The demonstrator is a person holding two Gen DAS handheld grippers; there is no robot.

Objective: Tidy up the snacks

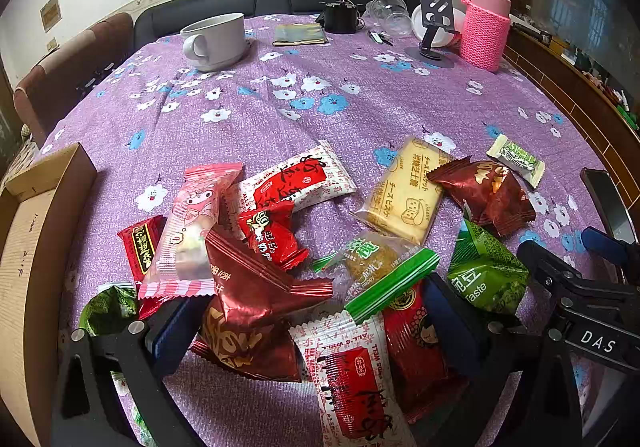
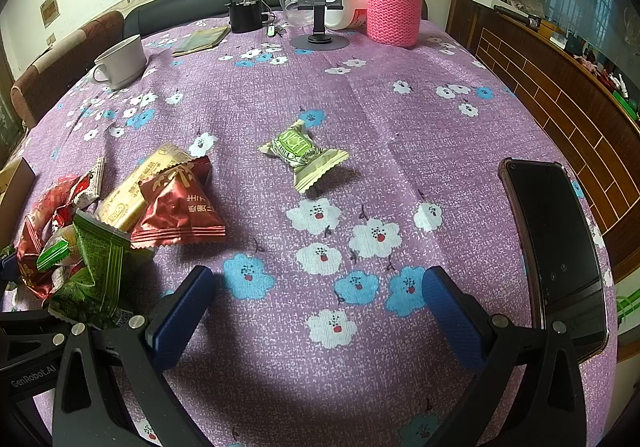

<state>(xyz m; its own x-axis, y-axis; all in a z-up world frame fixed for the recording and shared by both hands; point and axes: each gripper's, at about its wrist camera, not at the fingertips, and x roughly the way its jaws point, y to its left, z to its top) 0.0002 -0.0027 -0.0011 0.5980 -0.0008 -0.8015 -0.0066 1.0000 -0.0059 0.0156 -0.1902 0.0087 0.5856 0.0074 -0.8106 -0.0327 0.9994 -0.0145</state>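
We see left gripper (image 1: 316, 321) spread wide over heap of crinkly foil snack packets (image 1: 256, 279) on purple flowered table (image 1: 256, 119); right gripper (image 2: 320, 307) apart, empty, small green wrapped candy (image 2: 302, 155) ahead

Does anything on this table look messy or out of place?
Yes: the wrapped snacks lie in a loose jumble, some overlapping, beside the brown cardboard box. One small pale-green wrapped candy lies alone, apart from the pile. Nothing looks torn or spilled.

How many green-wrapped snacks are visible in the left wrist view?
3, perhaps more hidden: a green Taste packet by the right gripper, a crumpled green packet near the cardboard box, and a pale-green candy far right.
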